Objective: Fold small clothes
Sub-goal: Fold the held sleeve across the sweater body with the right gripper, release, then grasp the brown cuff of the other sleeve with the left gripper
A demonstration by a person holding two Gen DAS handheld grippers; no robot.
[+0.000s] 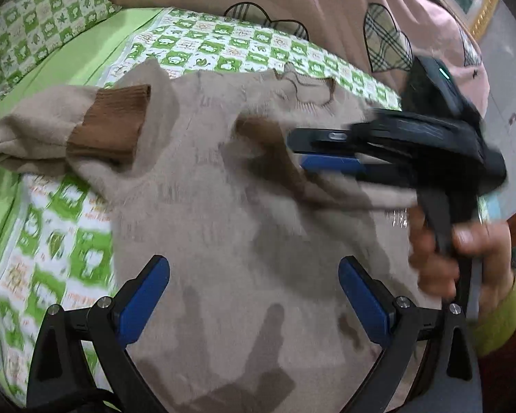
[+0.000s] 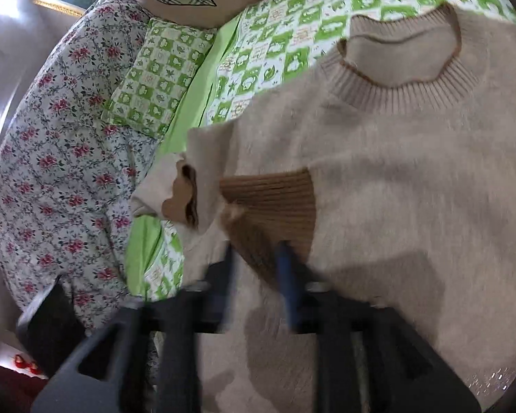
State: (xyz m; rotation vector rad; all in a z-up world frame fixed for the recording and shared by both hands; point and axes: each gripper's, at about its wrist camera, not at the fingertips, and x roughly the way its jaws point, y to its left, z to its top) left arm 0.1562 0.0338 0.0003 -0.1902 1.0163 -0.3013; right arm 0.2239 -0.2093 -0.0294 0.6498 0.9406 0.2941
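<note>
A small beige knit sweater (image 1: 230, 206) with brown ribbed cuffs lies on the bed; it also shows in the right wrist view (image 2: 412, 179), collar (image 2: 406, 93) toward the far side. My left gripper (image 1: 254, 296) is open and empty, low over the sweater's body. My right gripper (image 1: 294, 149) is shut on a sleeve's brown cuff (image 1: 258, 130), held over the sweater's body. In the right wrist view my right gripper (image 2: 258, 258) is blurred, pinching that cuff (image 2: 271, 199). The other sleeve (image 1: 51, 130) with its cuff (image 1: 110, 120) lies folded at the left.
The bed has a green-and-white checkered sheet (image 1: 58, 241) and a matching pillow (image 1: 34, 24). A pink cushion with plaid hearts (image 1: 326, 10) lies at the back. A floral quilt (image 2: 58, 158) is heaped beside the sweater. The person's hand (image 1: 443, 251) holds the right gripper.
</note>
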